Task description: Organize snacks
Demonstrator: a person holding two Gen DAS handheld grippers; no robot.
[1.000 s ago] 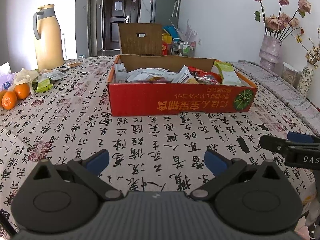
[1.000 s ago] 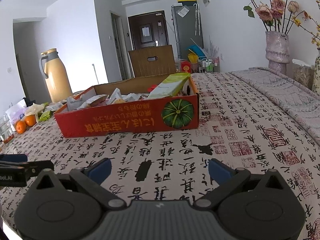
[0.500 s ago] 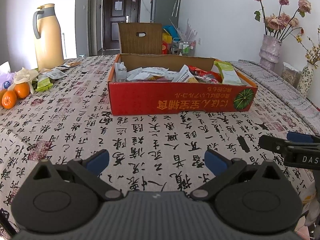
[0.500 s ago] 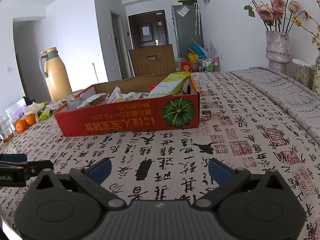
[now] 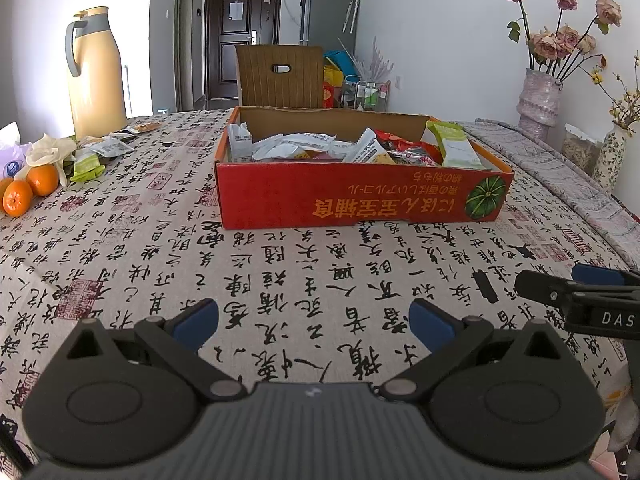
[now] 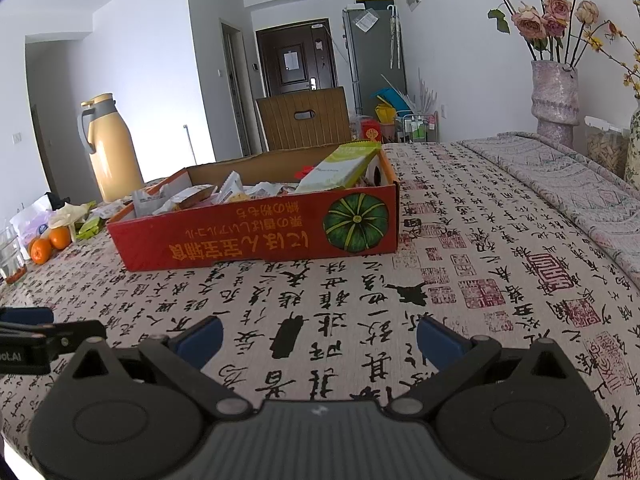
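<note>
- Nothing has shifted to speak of since the earlier frames: both tools hover in the same spots and the box sits where it did.
- Nearest, the left hand-held gripper (image 5: 314, 318) hangs low over the surface (image 5: 280, 272), its blue-padded jaws spread wide with nothing between them.
- Beside it, the right hand-held gripper (image 6: 318, 338) is likewise wide open and empty; each tool shows at the edge of the other's view.
- Both sit well short of the red cardboard box (image 5: 360, 196), which stands in the middle of the surface on its calligraphy-print cloth.
- Inside the box lies a loose jumble of snack packets (image 5: 296, 146): white and silver wrappers toward its left end, a red foil pack near the middle, none lined up.
- At the box's right end a green snack pack (image 5: 454, 144) leans on the wall, poking above the rim.
- Left of the box, well apart, a few more packets (image 5: 102, 148) lie on the cloth beside some oranges (image 5: 30, 188).
- Behind those, farther left of the box, stands a tall yellow thermos jug (image 5: 96, 72).
- Judging by this, sorting looks barely begun or paused: most snacks are boxed but untidy, and the stray packets left of the box likely remain to be gathered.
</note>
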